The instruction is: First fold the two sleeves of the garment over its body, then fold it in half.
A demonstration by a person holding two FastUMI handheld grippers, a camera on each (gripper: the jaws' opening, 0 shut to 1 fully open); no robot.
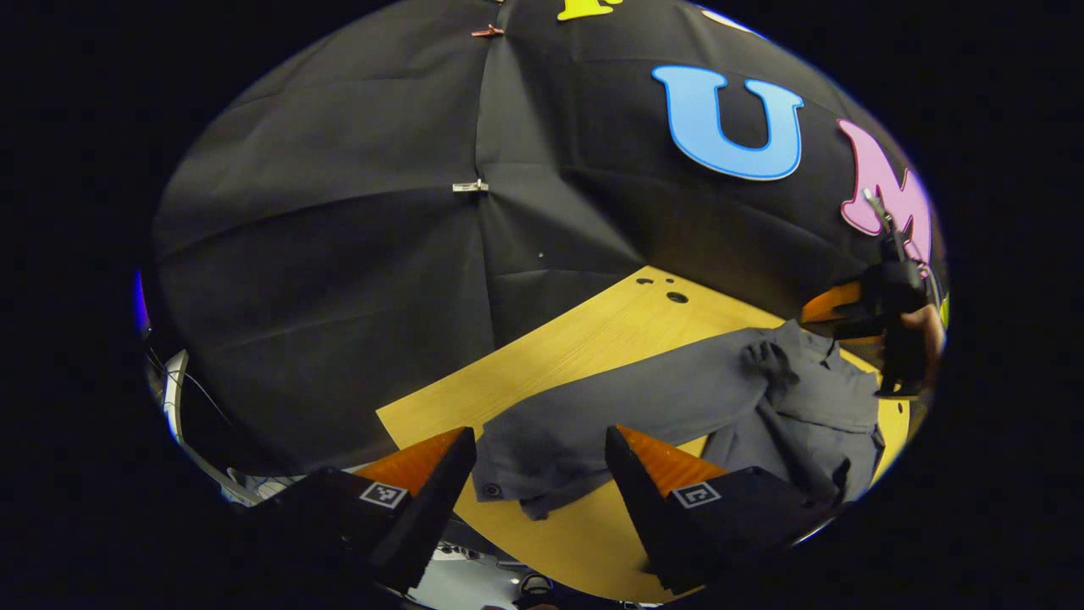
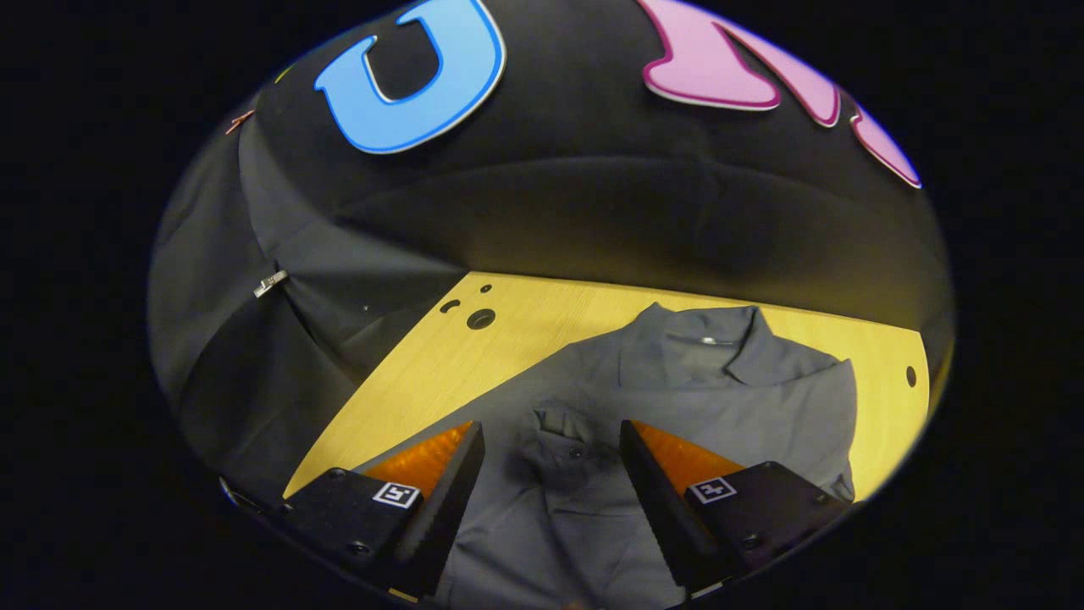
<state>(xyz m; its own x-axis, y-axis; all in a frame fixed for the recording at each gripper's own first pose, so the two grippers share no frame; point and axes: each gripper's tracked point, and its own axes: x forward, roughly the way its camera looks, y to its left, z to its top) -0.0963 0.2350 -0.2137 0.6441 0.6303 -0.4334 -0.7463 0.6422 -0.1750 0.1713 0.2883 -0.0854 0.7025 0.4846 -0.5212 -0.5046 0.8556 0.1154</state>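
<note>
Both hand-held grippers, left [image 1: 540,462] and right [image 2: 552,457], gape empty above the grey shirt [image 2: 677,407] on the wooden table [image 2: 525,326].

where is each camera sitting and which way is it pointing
Left gripper view: rides on the left gripper, looking forward over the outstretched sleeve of the grey shirt on the wooden table; its own two open fingers show at the bottom, with the right gripper and a hand far right.
Right gripper view: rides on the right gripper, looking across the shirt's collar; its open fingers show at the bottom.
Shared: shirt, table, black booth wall.
</note>
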